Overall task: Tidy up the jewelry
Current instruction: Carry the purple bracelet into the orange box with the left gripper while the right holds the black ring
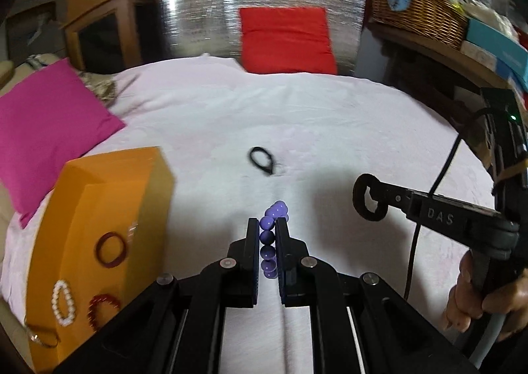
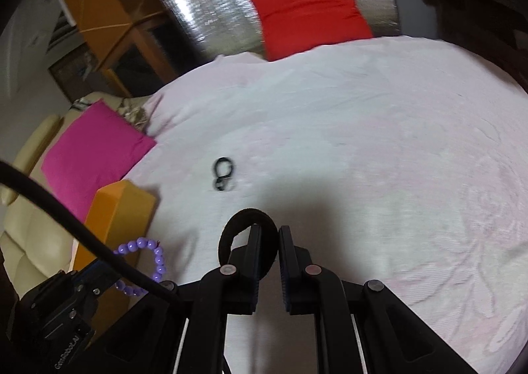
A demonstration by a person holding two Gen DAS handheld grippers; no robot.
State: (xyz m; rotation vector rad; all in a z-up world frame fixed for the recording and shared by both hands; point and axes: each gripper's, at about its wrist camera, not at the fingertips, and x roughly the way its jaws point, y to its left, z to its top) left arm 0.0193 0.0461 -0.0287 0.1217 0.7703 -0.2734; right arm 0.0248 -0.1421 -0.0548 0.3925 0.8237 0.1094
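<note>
Over a pink-sheeted bed (image 1: 330, 116), the left gripper (image 1: 267, 225) pinches a purple bead bracelet (image 1: 272, 219) clear of the cloth, apparently bound for the orange box (image 1: 99, 209) just to its left, where a red bangle (image 1: 111, 248) and pearl bracelet (image 1: 63, 303) already lie. The right gripper (image 2: 270, 235) clamps a black hair tie (image 2: 244, 242). A thin black loop (image 1: 262, 161) lies uncollected beyond.

I see the box (image 1: 99, 209) on the bed (image 1: 330, 116), bracelets (image 1: 110, 248) inside it; a cushion (image 1: 49, 116) behind the box, a hair tie (image 1: 262, 160) to its right.
</note>
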